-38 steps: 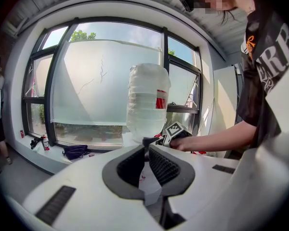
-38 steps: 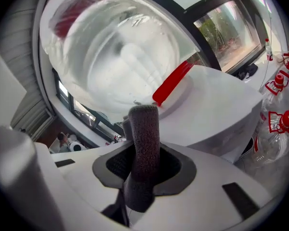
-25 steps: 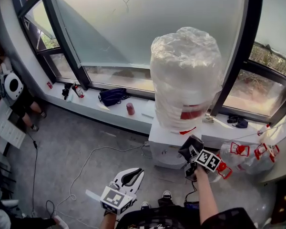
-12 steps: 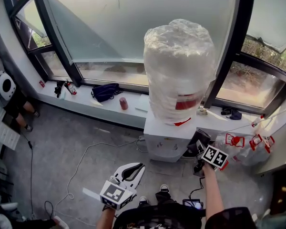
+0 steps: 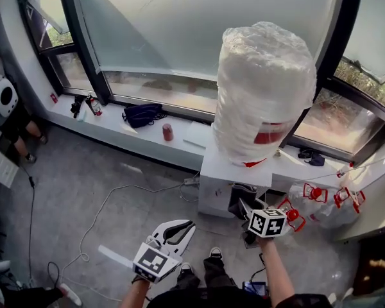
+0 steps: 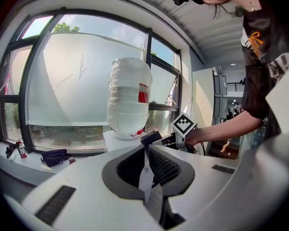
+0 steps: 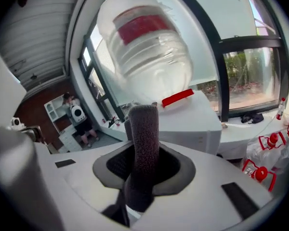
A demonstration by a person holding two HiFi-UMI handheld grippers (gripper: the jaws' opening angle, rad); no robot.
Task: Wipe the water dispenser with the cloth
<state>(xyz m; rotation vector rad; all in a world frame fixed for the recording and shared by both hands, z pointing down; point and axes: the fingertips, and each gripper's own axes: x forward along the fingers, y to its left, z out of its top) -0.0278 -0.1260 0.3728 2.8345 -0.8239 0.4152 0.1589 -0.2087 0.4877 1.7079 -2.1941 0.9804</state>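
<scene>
White left gripper (image 5: pixel 178 230), right gripper (image 5: pixel 242 205) (black-and-white marker cubes (image 5: pixel 153 262)); black shirt (image 6: pixel 257 76).

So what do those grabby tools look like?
The left tool and right tool are white plastic with dark ribbed pads inside. Each carries a cube of black-and-white square markers. The person wears a black short-sleeved shirt.

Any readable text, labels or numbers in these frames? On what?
"ER": large white letters on the person's dark shirt; the rest is cut off, so uncertain.
Red label on the wrapped water bottle: no print readable.
Fire extinguisher: too small to read.
Nothing else legible.
</scene>
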